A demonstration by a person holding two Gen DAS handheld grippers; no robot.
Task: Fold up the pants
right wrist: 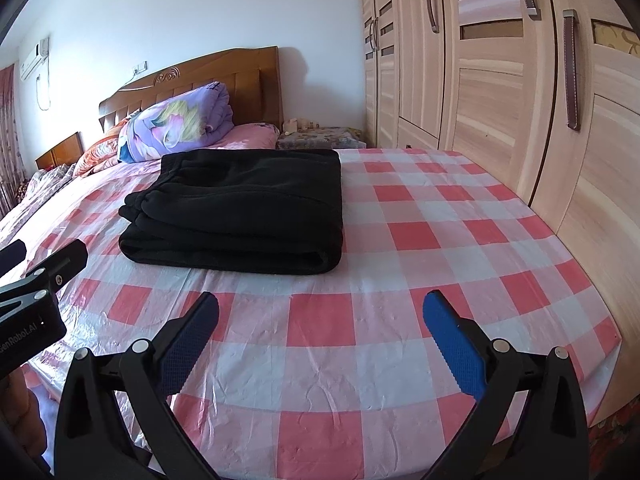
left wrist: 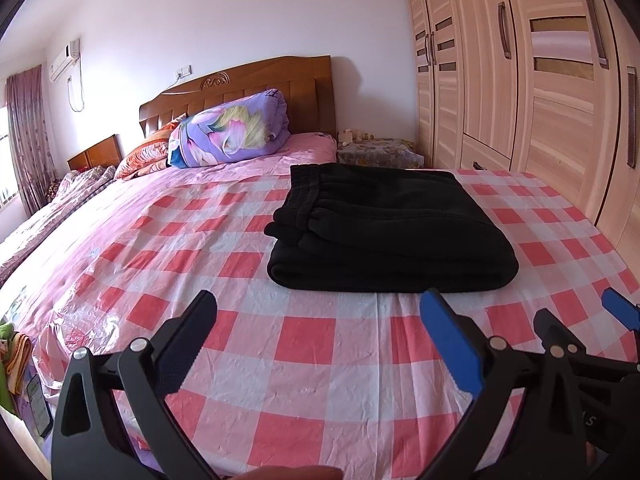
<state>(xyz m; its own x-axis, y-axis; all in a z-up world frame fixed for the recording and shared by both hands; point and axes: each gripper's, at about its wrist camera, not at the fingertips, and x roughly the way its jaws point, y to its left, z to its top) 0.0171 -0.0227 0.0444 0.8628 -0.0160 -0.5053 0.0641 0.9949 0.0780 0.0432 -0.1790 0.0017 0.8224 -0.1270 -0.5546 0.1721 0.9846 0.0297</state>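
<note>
- Pants (left wrist: 390, 228): black, folded into a thick rectangular stack, lying on the bed ahead of both grippers; neither gripper touches them.
- Left gripper (left wrist: 320, 340): jaws wide open and empty, held above the checked cover near the bed's near edge. One finger shows a dark textured pad, the other a blue pad (left wrist: 452, 344).
- Right gripper (right wrist: 320, 338): jaws likewise spread wide with nothing between them, over the cover, well short of the pants. In the left wrist view its blue-tipped finger shows at the right edge; in the right wrist view the left gripper's black body shows at the left edge. The two sit side by side.
- Fold state: rounded folded edge faces the grippers; elastic waistband (left wrist: 308, 196) sits on top at the stack's left side, gathered and ribbed. Layers look even; right edge straight.
- Cover (right wrist: 400, 320): red, pink and white checked plastic sheet, wrinkled, spread over the near half of the bed. Pants rest on it, toward its far side.
- Bed beyond: pink sheet (left wrist: 312, 146), rolled purple floral quilt (left wrist: 232, 130) against the wooden headboard (left wrist: 248, 88), an orange patterned pillow just left of the quilt.
- Surroundings: light wooden wardrobe (right wrist: 500, 92) along the right side of the bed; small nightstand (left wrist: 376, 150) with a floral cloth between headboard and wardrobe; wall air conditioner (left wrist: 66, 58) and curtain (left wrist: 28, 136) at far left.
</note>
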